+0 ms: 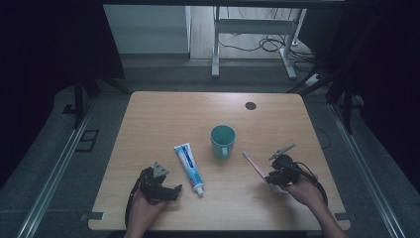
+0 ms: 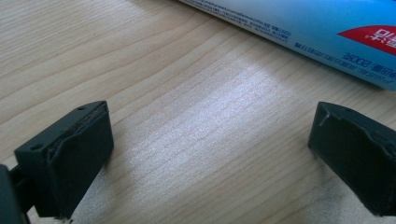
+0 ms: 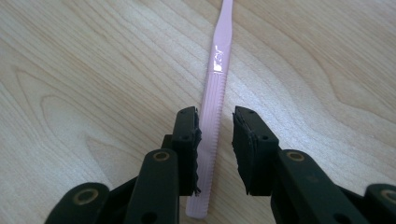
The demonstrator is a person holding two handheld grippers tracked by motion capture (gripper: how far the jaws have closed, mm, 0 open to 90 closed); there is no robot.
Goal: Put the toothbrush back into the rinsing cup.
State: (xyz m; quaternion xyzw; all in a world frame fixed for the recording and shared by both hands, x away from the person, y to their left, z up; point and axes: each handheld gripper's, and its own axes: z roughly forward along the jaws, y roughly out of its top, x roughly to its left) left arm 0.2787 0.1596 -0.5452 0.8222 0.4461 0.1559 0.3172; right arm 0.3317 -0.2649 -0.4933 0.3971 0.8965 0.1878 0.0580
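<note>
A pink toothbrush (image 1: 255, 166) lies on the wooden table (image 1: 163, 119), bristle end pointing toward a teal cup (image 1: 223, 141). My right gripper (image 1: 272, 181) is at its handle end. In the right gripper view the handle (image 3: 219, 74) runs between the jaws of that gripper (image 3: 215, 140); a gap shows beside the handle, so the pads do not clamp it. A blue and white toothpaste tube (image 1: 189, 167) lies left of the cup. My left gripper (image 1: 171, 192) rests low beside the tube's cap end, its jaws wide open (image 2: 210, 140) over bare wood, with the tube (image 2: 327, 32) just beyond them.
A dark round cable hole (image 1: 250, 105) sits near the table's far edge. Beyond the table stand white desk legs (image 1: 215, 49) and loose cables on the floor. Metal rails run along both sides of the table.
</note>
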